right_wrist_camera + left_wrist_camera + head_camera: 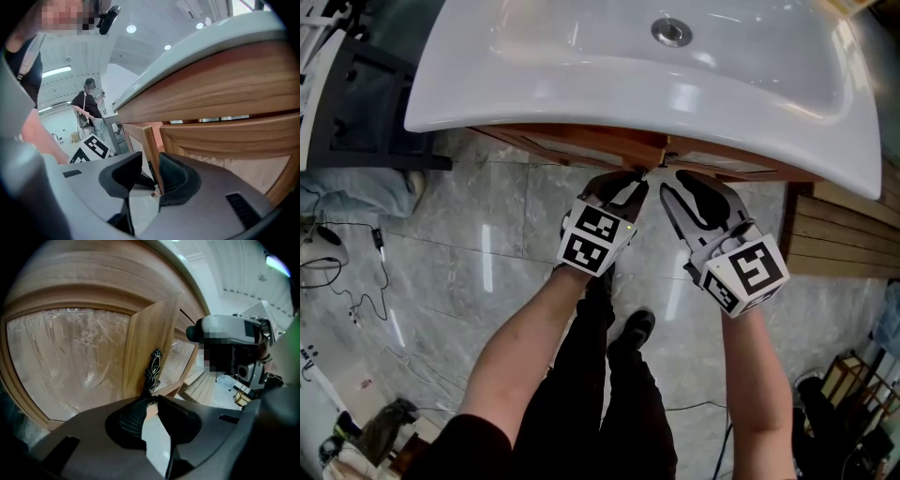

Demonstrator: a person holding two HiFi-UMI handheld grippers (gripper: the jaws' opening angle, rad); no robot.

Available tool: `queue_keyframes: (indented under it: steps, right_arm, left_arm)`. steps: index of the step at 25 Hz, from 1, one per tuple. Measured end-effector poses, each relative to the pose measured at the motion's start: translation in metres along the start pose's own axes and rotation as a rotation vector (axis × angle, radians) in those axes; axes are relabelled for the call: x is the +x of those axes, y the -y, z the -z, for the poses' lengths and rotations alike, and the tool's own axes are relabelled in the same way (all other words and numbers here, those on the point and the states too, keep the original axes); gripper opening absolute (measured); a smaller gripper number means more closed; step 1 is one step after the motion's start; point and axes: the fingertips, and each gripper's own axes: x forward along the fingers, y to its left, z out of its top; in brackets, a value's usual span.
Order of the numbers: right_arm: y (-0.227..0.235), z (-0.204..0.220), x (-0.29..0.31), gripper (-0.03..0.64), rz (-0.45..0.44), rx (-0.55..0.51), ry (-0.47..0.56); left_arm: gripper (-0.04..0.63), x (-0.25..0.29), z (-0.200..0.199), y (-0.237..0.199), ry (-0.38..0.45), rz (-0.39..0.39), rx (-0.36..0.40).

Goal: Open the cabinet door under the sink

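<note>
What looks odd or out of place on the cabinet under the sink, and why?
One cabinet door stands ajar, swung outward, with the left gripper clamped on its black handle. Crinkled plastic film covers the cabinet's panels, as if never unwrapped. Nothing looks spilled or broken.

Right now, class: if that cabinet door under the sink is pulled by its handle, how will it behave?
The cabinet door, wood-framed and already ajar, probably swings rigidly. Its slim handle might slip from the left hand-held gripper. The film-wrapped panel may be fragile.
</note>
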Motion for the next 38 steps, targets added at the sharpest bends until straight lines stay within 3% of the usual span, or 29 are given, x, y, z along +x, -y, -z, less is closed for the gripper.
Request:
queue_keyframes:
  steps: [12,18,38]
  right_arm:
    - [-0.001,-0.013,0.033,0.138,-0.085,-0.044,0.022]
    - [-0.008,-0.013,0.032,0.123,-0.158,-0.086,0.028]
    - [-0.14,0.034,0.004,0.11,-0.373,-0.095,-0.076]
  left_arm:
    - [0.084,0.0,0.0,0.001,0.01,0.023,0.021]
    - [0.083,-0.005,0.002,0.005,-0.002,0.044,0.067]
    - [0.087,-0.104,0.088,0.02,-0.014,-0.07,0.003]
